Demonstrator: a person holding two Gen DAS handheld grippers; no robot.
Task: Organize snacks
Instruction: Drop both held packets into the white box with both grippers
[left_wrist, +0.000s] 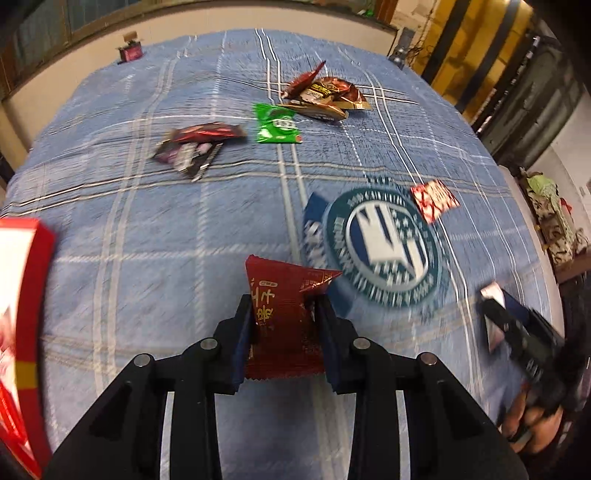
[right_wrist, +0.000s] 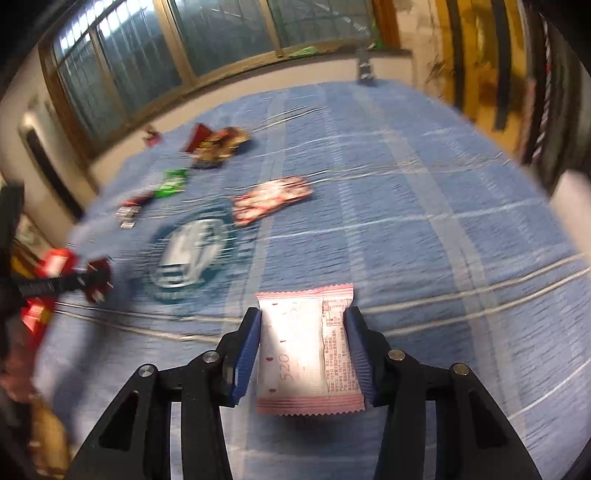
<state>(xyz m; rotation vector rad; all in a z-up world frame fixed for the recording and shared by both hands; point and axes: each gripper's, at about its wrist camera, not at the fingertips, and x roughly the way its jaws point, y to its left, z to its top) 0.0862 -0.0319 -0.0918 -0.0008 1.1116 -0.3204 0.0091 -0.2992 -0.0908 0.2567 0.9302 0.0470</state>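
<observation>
We are holding a dark red snack packet (left_wrist: 286, 325) clamped in the left tongs (left_wrist: 284, 332), lifted over the blue checked bedsheet (left_wrist: 147, 240), with a red box (left_wrist: 22, 295) at the left edge, possibly the collecting bin, though blur is hiding its inside. The right tongs (right_wrist: 304, 350) are closing on a pale pink packet (right_wrist: 308, 350), pads touching its sides. Sorting is looking early: a green packet (left_wrist: 277, 123), a brown wrapper heap (left_wrist: 321, 96), a dark packet pile (left_wrist: 195, 146) and a red-white packet (left_wrist: 434, 199) are lying scattered.

The left gripper (left_wrist: 284, 317) and right gripper (right_wrist: 304, 341) share black angular arms, silver round screws and blue ribbed pads (right_wrist: 248, 354).
</observation>
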